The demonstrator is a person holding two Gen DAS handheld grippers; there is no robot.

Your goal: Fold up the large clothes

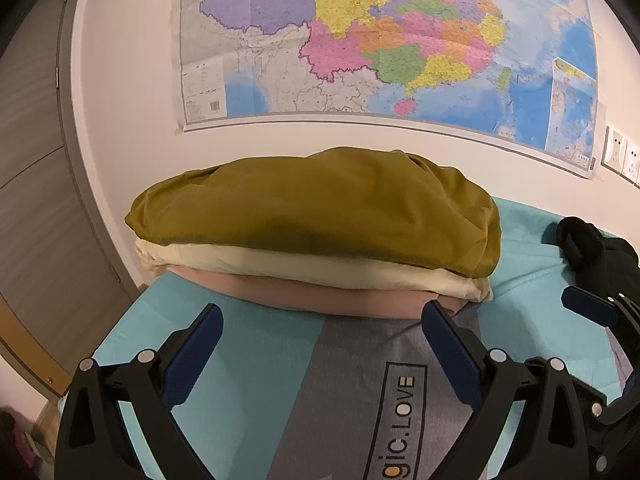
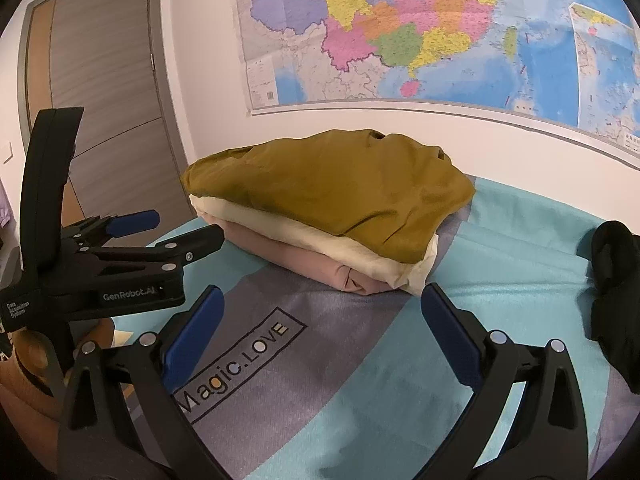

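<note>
Left claw (image 1: 322, 316), blue-padded fingers spread wide and released, gripping nothing, poised low over a bed sheet (image 1: 256, 360) striped teal and grey with "Magic.LOVE" printed on it. Directly ahead, just beyond the fingertips: a folded stack of clothes, olive-mustard garment (image 1: 320, 208) on top, cream garment (image 1: 304, 266) beneath, pink garment (image 1: 320, 294) at the bottom. Right claw (image 2: 322, 298), likewise spread and empty, facing the same stack from nearby, the pile slightly ahead between its fingers. Off to the right, apart from the stack, a crumpled black garment (image 2: 616, 280). Behind, a colourful wall map (image 1: 400, 40); left, a grey door (image 2: 104, 80).
</note>
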